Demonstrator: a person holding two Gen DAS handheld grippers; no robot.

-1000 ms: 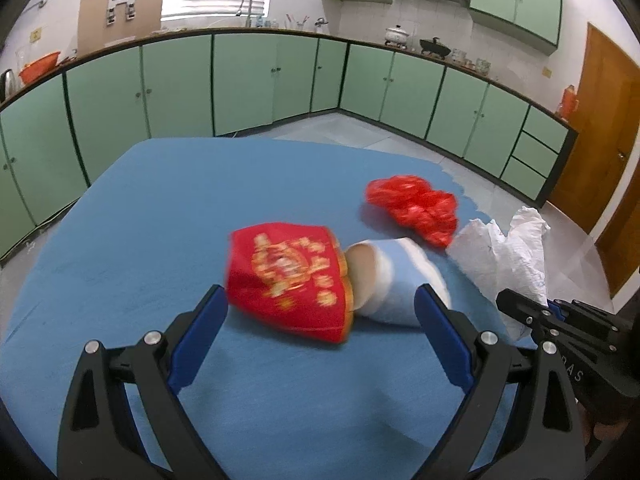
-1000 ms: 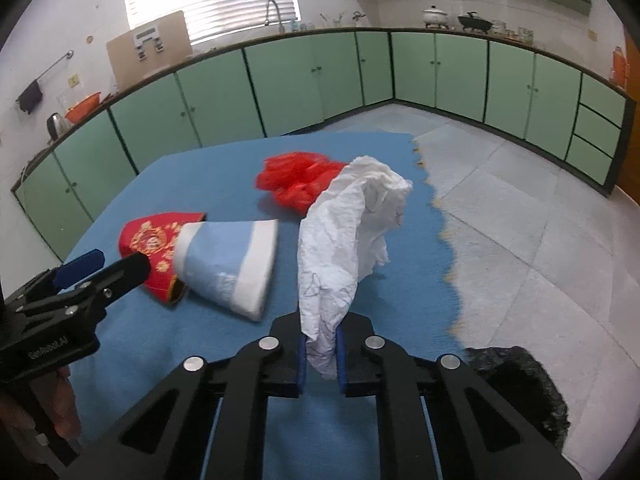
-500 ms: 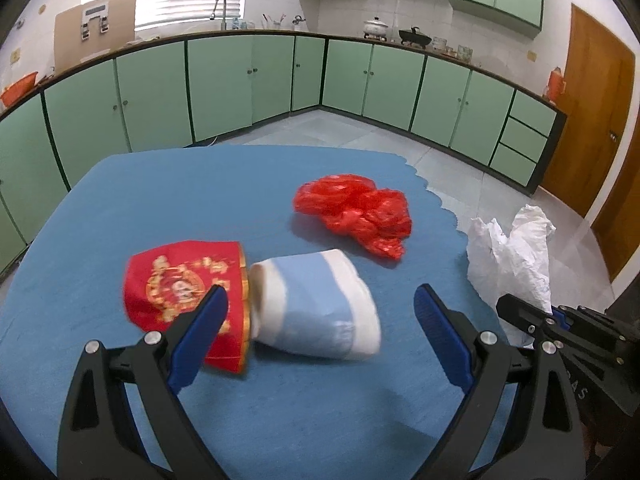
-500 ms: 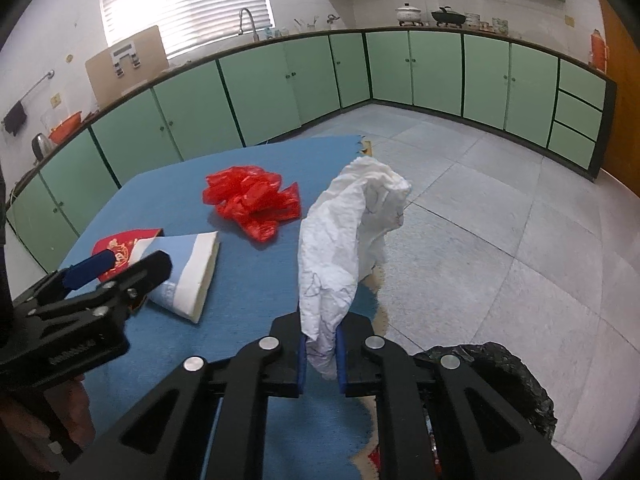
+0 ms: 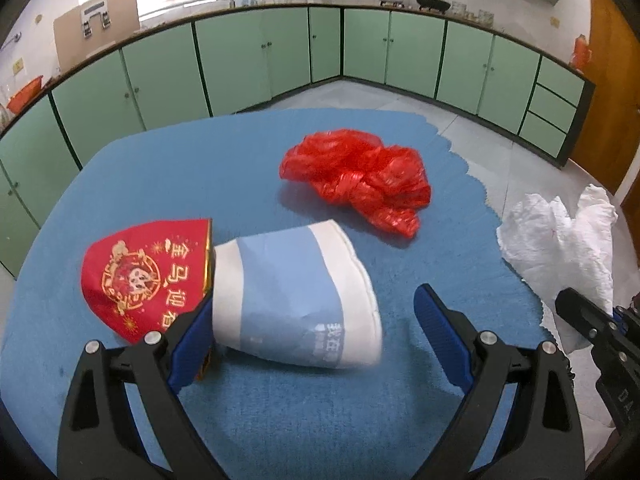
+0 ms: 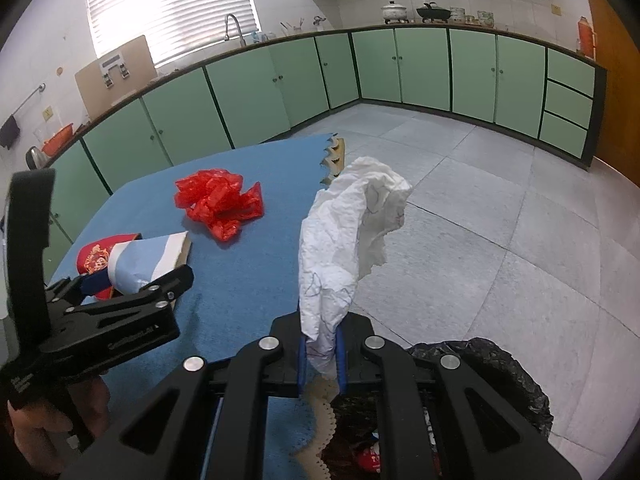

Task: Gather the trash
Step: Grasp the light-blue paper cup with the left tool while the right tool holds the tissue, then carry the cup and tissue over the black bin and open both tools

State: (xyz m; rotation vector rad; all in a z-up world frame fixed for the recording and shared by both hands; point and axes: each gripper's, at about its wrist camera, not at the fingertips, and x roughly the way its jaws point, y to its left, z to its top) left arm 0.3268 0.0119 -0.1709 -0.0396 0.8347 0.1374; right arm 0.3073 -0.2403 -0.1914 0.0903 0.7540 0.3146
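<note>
We are closing the left hand-held gripper (image 5: 314, 330) around the light, crushable paper cup (image 5: 292, 300) lying on the bench (image 5: 200, 168); the right hand-held gripper (image 6: 320, 354) is clenching soft white paper (image 6: 344, 236).

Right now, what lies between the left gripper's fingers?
The blue-and-white paper cup, on its side, lies between the closing left gripper's fingers, the red cup nested on its base. The left wrist view shows this.

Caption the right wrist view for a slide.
Right gripper pinches crumpled white paper above the black trash bag, beside the blue table.
</note>
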